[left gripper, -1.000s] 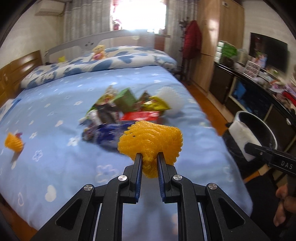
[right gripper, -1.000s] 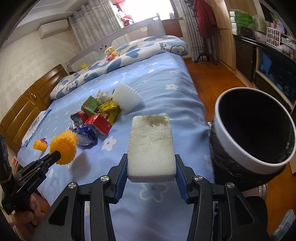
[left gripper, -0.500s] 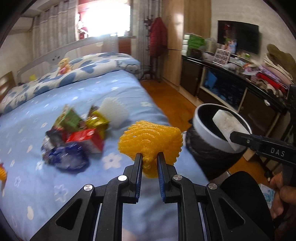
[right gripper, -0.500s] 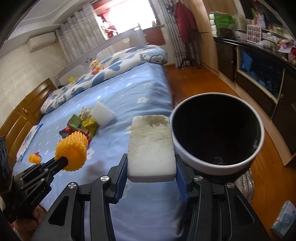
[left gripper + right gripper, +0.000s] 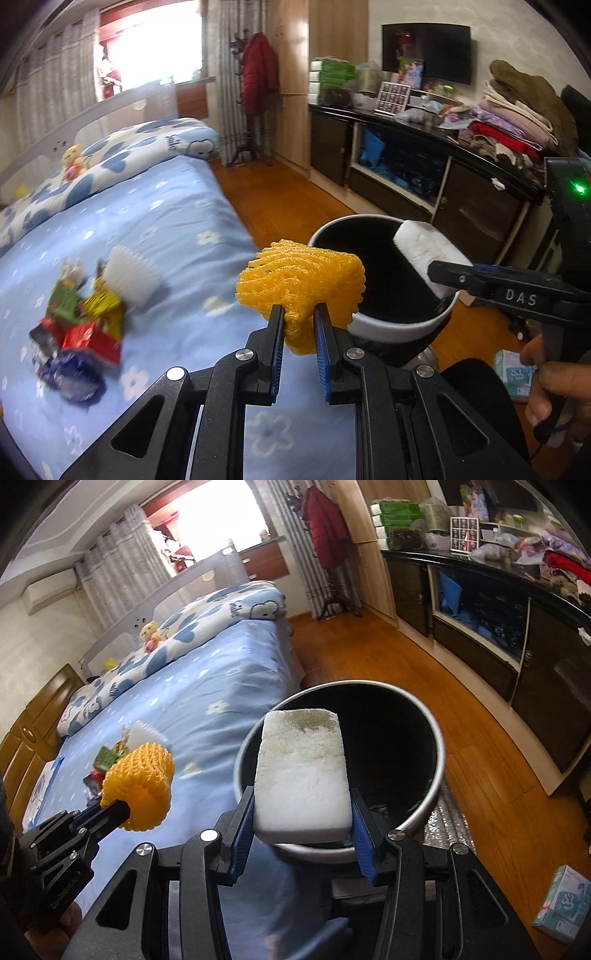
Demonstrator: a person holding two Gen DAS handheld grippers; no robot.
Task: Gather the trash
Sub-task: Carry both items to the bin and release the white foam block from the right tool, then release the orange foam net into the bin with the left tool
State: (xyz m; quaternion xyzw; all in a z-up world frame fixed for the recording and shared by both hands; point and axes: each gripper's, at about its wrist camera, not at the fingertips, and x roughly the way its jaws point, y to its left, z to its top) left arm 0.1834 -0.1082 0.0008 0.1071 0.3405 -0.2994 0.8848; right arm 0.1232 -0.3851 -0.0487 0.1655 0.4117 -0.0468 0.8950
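My left gripper (image 5: 298, 325) is shut on an orange foam fruit net (image 5: 301, 280), held above the bed's edge just left of the trash bin (image 5: 399, 325). The net also shows in the right wrist view (image 5: 142, 782). My right gripper (image 5: 302, 812) is shut on a white sponge block (image 5: 301, 775), held over the near rim of the black-lined bin (image 5: 436, 775). The sponge also shows in the left wrist view (image 5: 424, 254), over the bin's mouth. A pile of wrappers (image 5: 74, 332) and a white foam net (image 5: 129, 280) lie on the blue bed.
The blue flowered bed (image 5: 166, 229) fills the left, with pillows and a small toy at its head. A dark cabinet (image 5: 424, 173) with clutter runs along the right wall. Wooden floor (image 5: 498, 775) lies between. A tissue pack (image 5: 561, 901) lies on the floor.
Both grippers swung right from over the bed toward the bin. The sponge now sits over the bin's mouth and the orange net is beside its rim.
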